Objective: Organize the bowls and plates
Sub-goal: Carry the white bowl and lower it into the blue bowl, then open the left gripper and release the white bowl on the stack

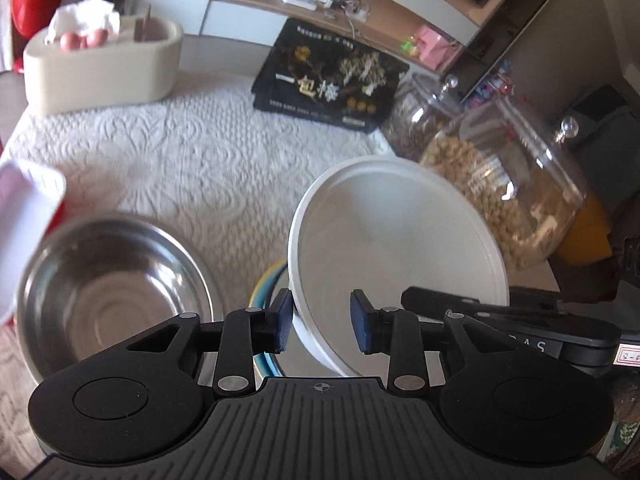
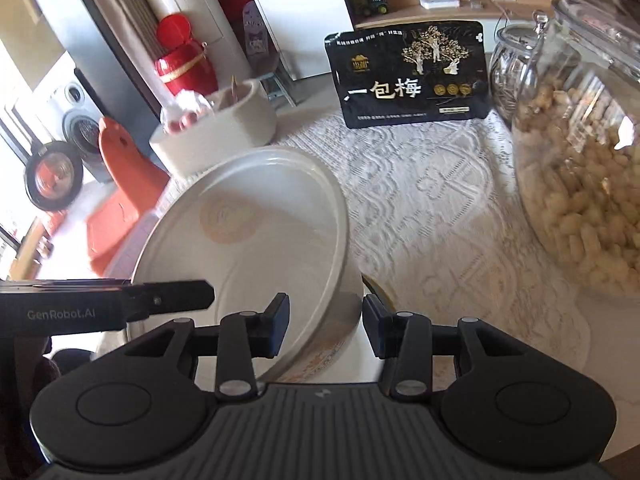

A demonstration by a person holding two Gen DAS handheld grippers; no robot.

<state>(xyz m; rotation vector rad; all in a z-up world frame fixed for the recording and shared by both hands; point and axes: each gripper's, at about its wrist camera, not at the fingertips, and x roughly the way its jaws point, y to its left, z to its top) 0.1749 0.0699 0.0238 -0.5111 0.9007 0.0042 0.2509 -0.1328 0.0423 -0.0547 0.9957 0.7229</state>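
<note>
Tablecloth (image 1: pixel 192 152) below; tongs (image 1: pixel 326 322) gripping bowl (image 1: pixel 396 248)

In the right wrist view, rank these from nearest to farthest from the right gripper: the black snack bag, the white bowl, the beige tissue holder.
1. White bowl: its rim sits between the fingers of the right gripper, tilted up to the left.
2. Beige tissue holder: beyond the bowl, at upper left.
3. Black snack bag: standing at the table's far edge, centre-right.

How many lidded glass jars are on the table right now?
2: a clear glass jar of pale nuts at the right edge, and a darker-filled glass jar just behind it, beside the black snack bag. Others may be hidden.
</note>
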